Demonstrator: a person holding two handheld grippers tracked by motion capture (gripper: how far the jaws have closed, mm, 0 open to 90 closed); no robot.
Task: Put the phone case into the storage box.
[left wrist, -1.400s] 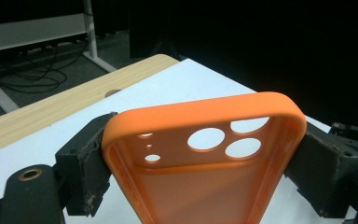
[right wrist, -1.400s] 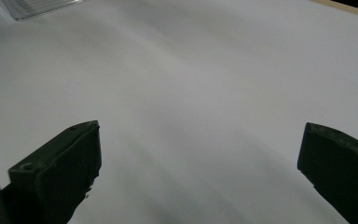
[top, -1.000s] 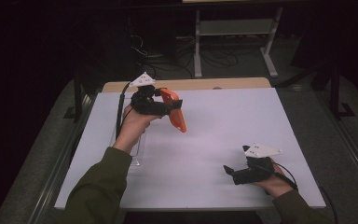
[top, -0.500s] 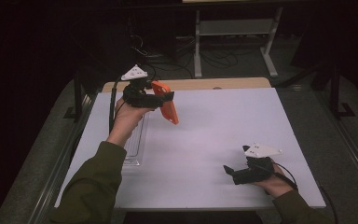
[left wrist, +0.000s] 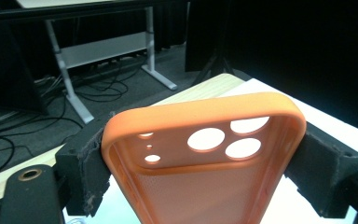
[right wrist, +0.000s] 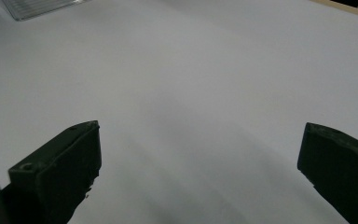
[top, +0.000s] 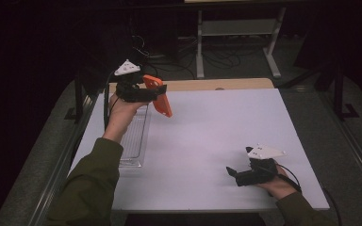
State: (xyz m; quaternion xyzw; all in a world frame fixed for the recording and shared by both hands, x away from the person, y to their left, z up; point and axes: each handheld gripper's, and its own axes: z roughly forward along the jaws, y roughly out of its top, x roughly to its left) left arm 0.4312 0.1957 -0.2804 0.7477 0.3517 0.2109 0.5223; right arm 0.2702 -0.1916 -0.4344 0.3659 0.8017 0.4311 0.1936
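Note:
An orange phone case (top: 160,96) with round camera holes hangs in the air over the far left of the white table (top: 207,141). My left gripper (top: 158,92) is shut on it. In the left gripper view both black pads press the sides of the phone case (left wrist: 200,163), and my left gripper (left wrist: 200,168) looks into its open back. Low over the near right of the table, my right gripper (top: 231,172) rests in a hand, open. In the right gripper view my right gripper (right wrist: 200,168) has its jaws wide apart with bare table between them.
A clear plastic tray (top: 134,136) lies along the table's left side, below the raised left forearm; its corner (right wrist: 42,7) appears in the right gripper view. A wooden strip (top: 202,84) edges the table's far side. Beyond it stand a metal frame (top: 235,33) and floor cables.
My left hand has carried the phone case up and toward the far left of the table. The right hand has kept still.

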